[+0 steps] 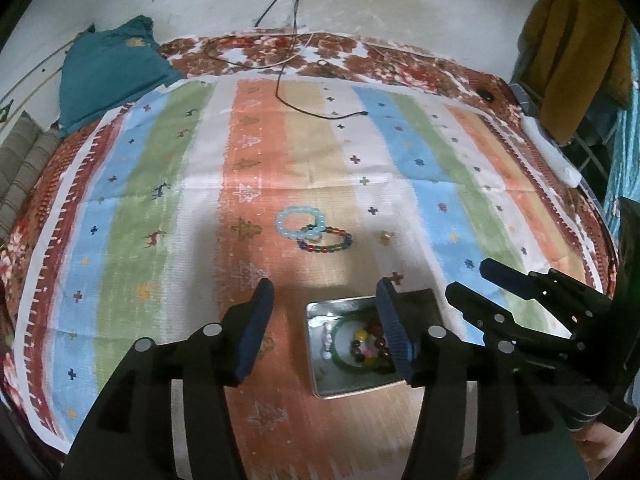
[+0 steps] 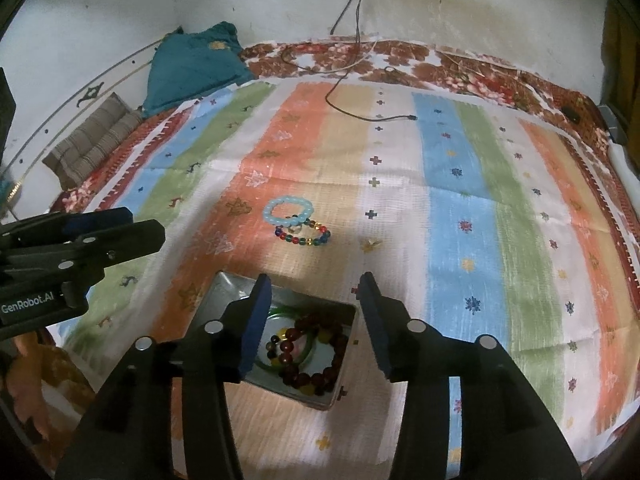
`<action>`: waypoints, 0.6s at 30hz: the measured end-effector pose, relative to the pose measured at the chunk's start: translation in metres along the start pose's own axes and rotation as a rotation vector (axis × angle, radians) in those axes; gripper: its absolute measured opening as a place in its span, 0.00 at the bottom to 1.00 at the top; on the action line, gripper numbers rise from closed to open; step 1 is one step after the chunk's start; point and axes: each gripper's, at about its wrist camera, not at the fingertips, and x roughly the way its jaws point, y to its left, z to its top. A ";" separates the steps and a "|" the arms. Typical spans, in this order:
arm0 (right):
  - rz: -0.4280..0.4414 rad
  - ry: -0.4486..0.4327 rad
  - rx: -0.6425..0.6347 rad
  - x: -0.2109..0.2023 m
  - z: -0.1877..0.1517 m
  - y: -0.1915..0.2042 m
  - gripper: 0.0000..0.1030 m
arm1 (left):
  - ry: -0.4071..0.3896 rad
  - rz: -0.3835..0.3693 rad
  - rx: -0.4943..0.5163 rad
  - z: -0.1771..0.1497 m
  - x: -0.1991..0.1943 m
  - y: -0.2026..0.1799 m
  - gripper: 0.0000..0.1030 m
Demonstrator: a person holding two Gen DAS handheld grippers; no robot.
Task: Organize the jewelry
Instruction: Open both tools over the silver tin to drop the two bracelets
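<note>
A pale blue bead bracelet (image 1: 300, 221) and a multicolour bead bracelet (image 1: 326, 240) lie overlapping on the striped cloth; both also show in the right wrist view (image 2: 287, 210) (image 2: 304, 237). A metal tin (image 1: 320, 376) (image 2: 224, 292) holds a green bangle (image 2: 276, 314), a dark red bead bracelet (image 2: 316, 378) and other beads. My left gripper (image 1: 326, 326) is open and empty over the tin's left part. My right gripper (image 2: 314, 322) is open and empty above the tin; it also shows in the left wrist view (image 1: 474, 284).
A black cable (image 1: 320, 114) lies across the far part of the striped cloth (image 1: 160, 200). A teal cushion (image 1: 104, 68) and a striped cushion (image 2: 92, 140) sit at the back left. Mustard clothing (image 1: 576, 52) hangs at the right.
</note>
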 end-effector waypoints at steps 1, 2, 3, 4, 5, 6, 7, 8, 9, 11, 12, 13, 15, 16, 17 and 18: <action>0.001 0.003 -0.002 0.002 0.002 0.000 0.49 | 0.001 0.004 -0.004 0.001 0.001 0.001 0.56; 0.003 0.005 -0.005 0.003 0.003 0.001 0.51 | 0.004 0.014 -0.006 0.004 0.004 0.003 0.59; 0.004 0.006 -0.007 0.005 0.004 0.002 0.51 | 0.005 0.021 -0.007 0.005 0.005 0.004 0.60; 0.006 0.008 -0.011 0.007 0.006 0.002 0.52 | 0.006 0.032 -0.008 0.007 0.008 0.004 0.61; 0.007 0.010 -0.012 0.008 0.007 0.003 0.53 | 0.011 0.042 -0.008 0.009 0.011 0.005 0.62; 0.008 0.015 -0.009 0.011 0.009 0.002 0.54 | 0.014 0.048 -0.010 0.011 0.013 0.006 0.63; 0.008 0.019 -0.006 0.013 0.011 0.001 0.56 | 0.018 0.055 -0.012 0.013 0.016 0.007 0.63; 0.006 0.024 -0.004 0.016 0.012 0.000 0.59 | 0.021 0.063 -0.016 0.016 0.019 0.009 0.63; 0.004 0.029 -0.004 0.018 0.014 0.000 0.59 | 0.023 0.068 -0.019 0.019 0.021 0.010 0.64; -0.002 0.034 -0.004 0.021 0.017 -0.002 0.60 | 0.028 0.083 -0.023 0.024 0.027 0.013 0.66; -0.001 0.036 -0.003 0.022 0.018 -0.003 0.61 | 0.029 0.092 -0.024 0.026 0.029 0.015 0.66; 0.002 0.039 0.000 0.024 0.019 -0.004 0.63 | 0.033 0.098 -0.026 0.028 0.032 0.016 0.67; 0.004 0.044 0.000 0.026 0.021 -0.004 0.64 | 0.044 0.109 -0.031 0.032 0.037 0.020 0.67; 0.004 0.046 -0.002 0.029 0.023 -0.004 0.65 | 0.048 0.114 -0.030 0.034 0.040 0.021 0.67; 0.003 0.048 -0.004 0.030 0.025 -0.004 0.65 | 0.051 0.119 -0.030 0.036 0.042 0.023 0.68; 0.003 0.049 -0.007 0.032 0.027 -0.004 0.65 | 0.054 0.123 -0.030 0.038 0.045 0.024 0.69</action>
